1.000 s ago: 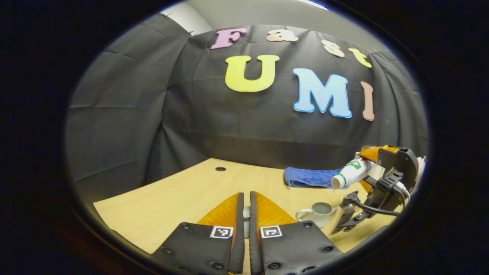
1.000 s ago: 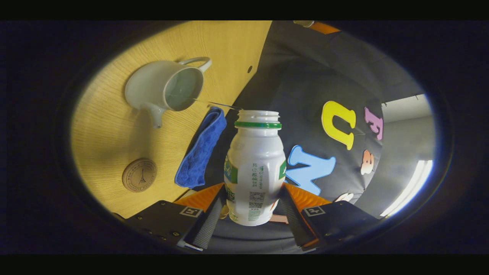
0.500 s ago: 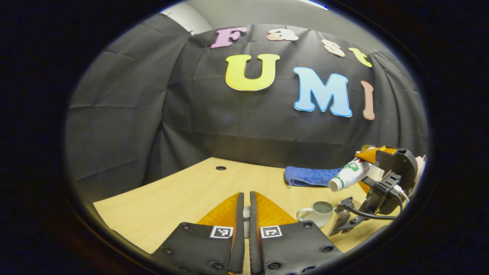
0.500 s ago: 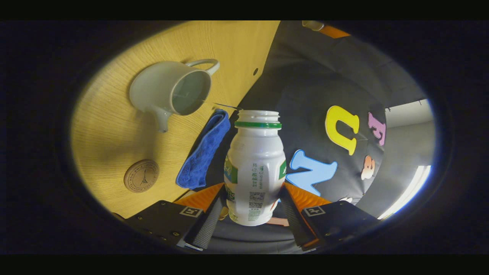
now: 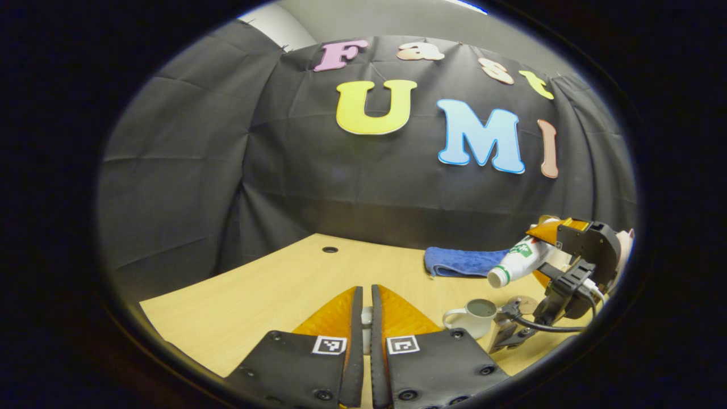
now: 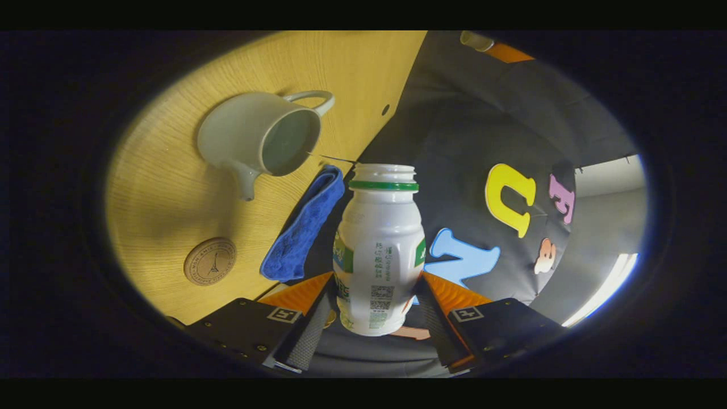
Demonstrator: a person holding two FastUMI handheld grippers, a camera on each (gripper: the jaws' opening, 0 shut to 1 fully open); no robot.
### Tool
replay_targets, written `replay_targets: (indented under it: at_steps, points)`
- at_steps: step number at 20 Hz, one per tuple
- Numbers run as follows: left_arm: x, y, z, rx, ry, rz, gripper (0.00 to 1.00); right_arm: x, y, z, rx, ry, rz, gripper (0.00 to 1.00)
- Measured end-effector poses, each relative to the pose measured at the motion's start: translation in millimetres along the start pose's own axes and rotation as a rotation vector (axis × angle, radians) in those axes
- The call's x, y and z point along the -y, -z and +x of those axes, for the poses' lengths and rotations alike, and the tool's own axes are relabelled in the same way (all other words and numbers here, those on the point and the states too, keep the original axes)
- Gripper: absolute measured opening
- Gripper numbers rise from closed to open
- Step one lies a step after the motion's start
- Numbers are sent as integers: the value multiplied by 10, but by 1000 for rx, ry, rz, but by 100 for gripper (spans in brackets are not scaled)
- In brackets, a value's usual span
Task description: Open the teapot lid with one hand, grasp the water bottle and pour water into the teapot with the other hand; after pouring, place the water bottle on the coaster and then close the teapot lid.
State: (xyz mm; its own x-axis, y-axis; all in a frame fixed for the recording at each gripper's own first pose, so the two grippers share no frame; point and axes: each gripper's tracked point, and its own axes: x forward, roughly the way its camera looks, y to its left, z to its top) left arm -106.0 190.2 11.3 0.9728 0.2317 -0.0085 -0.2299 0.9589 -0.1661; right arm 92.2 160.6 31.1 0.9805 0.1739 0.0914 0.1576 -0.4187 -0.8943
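Pouring step: right tongs (image 6: 377, 309) pinch bottle (image 6: 379, 250), tipped over open teapot (image 6: 258, 139). Left tongs (image 5: 363, 318) pressed together on something small, likely the lid. Next: right bottle, set on coaster (image 6: 209, 261).

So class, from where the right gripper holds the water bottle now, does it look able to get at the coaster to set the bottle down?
Probably yes. The right gripper is shut on the water bottle, and the coaster lies bare on the table, apart from the teapot and the blue cloth, so nothing seems to block the way.
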Motion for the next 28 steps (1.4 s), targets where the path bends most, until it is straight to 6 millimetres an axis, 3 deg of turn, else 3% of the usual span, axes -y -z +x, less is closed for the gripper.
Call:
replay_targets:
  at_steps: [2,6,7,8,13,14,18,21,22,23,24,28]
  points:
    - [5,-6,6,1,1,2,16,-2,-11,-3,3,-1,-10,81]
    - [6,-4,2,0,1,3,12,-15,-15,-1,5,-4,-19,81]
    - [1,-13,-1,0,0,4,16,-17,-18,-5,6,-5,-23,81]
    - [-3,-8,4,0,-1,4,12,-21,-26,-5,7,-6,-28,81]
    - [-26,-17,-21,0,-3,1,12,-44,-55,-6,14,-10,-40,81]
    - [-17,-6,2,-1,-3,0,16,-51,-59,1,15,-11,-43,80]
    - [-9,5,3,-4,-1,2,12,-69,-64,7,15,-12,-52,81]
    - [1,-9,-3,-3,2,5,16,-89,-53,7,13,-15,-50,81]
    - [17,-8,-5,-3,2,6,12,-95,-52,6,13,-16,-49,81]
    - [12,-8,-11,-2,2,6,16,-85,-51,10,13,-9,-45,81]
    - [11,-14,3,-2,2,6,12,-83,-46,11,11,-5,-31,81]
    - [0,-13,-4,3,0,-8,16,-260,-61,-59,2,-54,182,81]
